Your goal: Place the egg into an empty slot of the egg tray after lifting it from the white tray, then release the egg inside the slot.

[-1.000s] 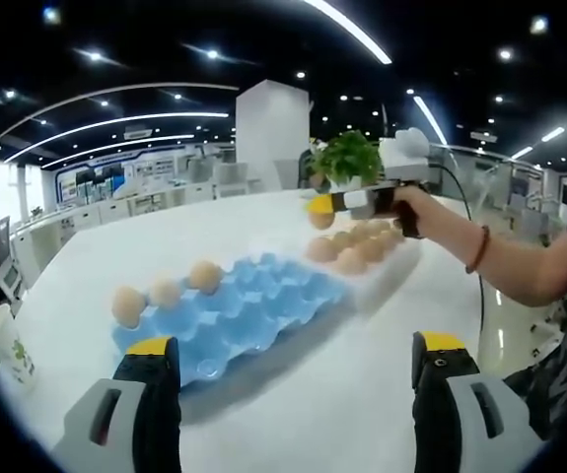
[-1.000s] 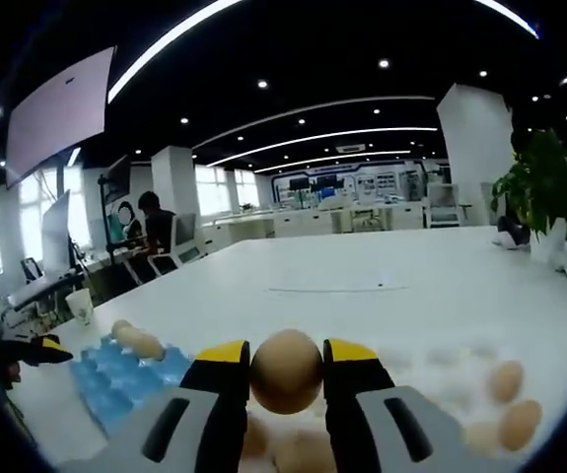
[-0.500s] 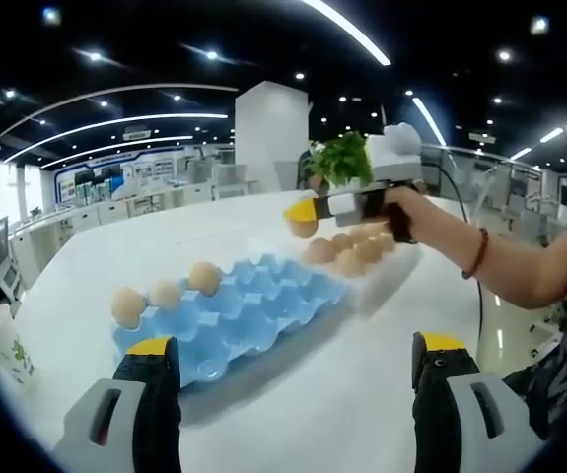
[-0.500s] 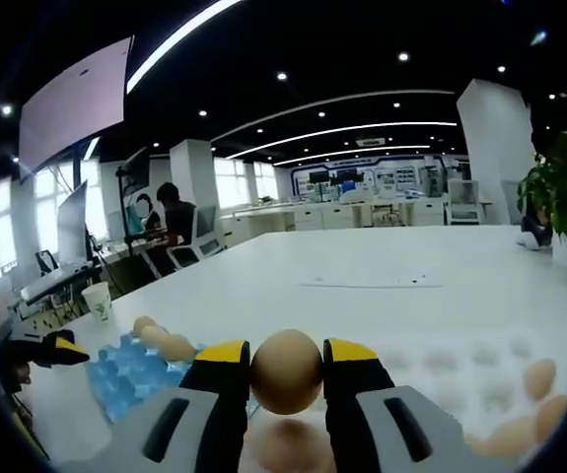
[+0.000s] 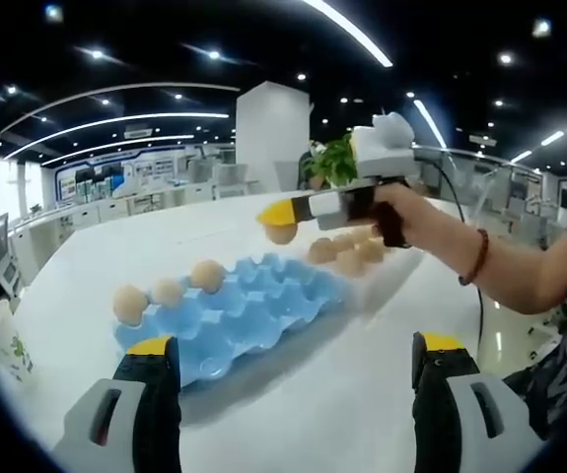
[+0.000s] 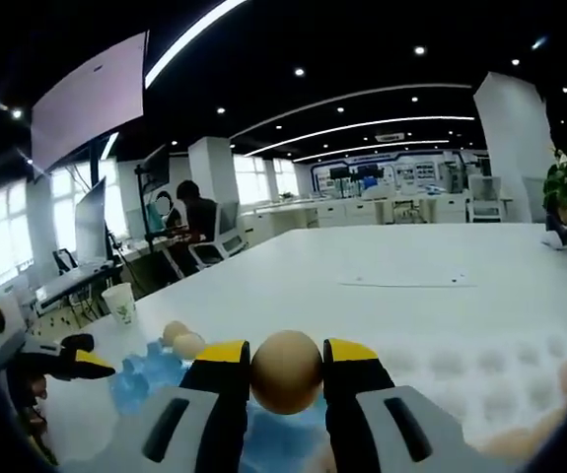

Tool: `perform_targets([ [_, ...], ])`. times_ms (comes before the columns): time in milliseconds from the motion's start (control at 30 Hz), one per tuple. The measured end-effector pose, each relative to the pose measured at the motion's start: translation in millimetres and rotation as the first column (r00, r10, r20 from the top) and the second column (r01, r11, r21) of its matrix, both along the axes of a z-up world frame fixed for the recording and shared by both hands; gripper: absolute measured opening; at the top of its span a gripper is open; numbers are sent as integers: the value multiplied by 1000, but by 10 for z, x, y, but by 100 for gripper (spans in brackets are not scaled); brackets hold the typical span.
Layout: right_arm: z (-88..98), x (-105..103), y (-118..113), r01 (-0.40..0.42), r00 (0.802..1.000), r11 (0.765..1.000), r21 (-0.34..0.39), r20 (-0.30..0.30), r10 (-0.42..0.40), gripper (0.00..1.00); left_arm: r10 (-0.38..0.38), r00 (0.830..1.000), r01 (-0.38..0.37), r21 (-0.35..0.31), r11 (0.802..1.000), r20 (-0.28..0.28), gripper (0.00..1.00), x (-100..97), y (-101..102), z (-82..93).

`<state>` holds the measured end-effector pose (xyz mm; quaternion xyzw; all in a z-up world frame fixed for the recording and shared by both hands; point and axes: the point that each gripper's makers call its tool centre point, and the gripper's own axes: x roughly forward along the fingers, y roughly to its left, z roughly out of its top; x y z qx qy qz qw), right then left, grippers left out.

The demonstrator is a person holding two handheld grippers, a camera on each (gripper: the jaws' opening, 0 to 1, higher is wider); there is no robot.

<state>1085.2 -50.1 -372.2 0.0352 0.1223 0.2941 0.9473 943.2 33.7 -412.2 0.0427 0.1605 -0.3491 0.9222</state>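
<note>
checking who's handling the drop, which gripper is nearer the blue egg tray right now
Right. The right gripper, its fingers shut on an egg, hangs just above the far edge of the blue egg tray. The left gripper is open, held back on the tray's near side.

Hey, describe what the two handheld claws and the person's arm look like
Both claws have black jaws with yellow tips on grey bodies. The right claw, seen from the left gripper view, is grey and black with a white box on top and a dark cable trailing behind. The person's arm wears a reddish-brown bracelet and a dark short sleeve.
</note>
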Motion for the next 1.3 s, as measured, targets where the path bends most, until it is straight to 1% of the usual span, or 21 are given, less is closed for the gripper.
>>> perform_targets([
  [267, -71, -10, 173, -30, 999, 999, -17, -11, 30, 30, 5, 1000, -5, -2, 1000, 1, 100, 4, 45, -5],
  [500, -147, -7, 256, -44, 999, 999, -25, -26, 43, 30, 7, 1000, -7, -1, 1000, -4, 100, -14, 64, -27],
  [700, -187, 39, 321, -40, 999, 999, -31, -27, 40, 30, 12, 1000, -12, -3, 1000, -9, 100, -16, 71, -33],
  [800, -242, 64, 380, -50, 998, 998, -42, -39, 49, 30, 12, 1000, -12, -6, 1000, -10, 100, -12, 62, -33],
  [833, -234, 65, 394, -52, 998, 998, -41, -28, 51, 30, 11, 1000, -11, -6, 1000, -9, 100, -13, 56, -32],
  [900, -250, 68, 423, -59, 998, 997, -47, -34, 57, 30, 11, 1000, -11, -6, 1000, -8, 100, -16, 55, -31],
  [1100, -309, 115, 473, -66, 997, 995, -70, -40, 63, 30, 18, 1000, -18, -5, 1000, -11, 100, -12, 76, -40],
  [1300, -390, 164, 488, -51, 997, 995, -86, -59, 46, 30, 21, 1000, -21, -11, 1000, -9, 100, 6, 107, -31],
])
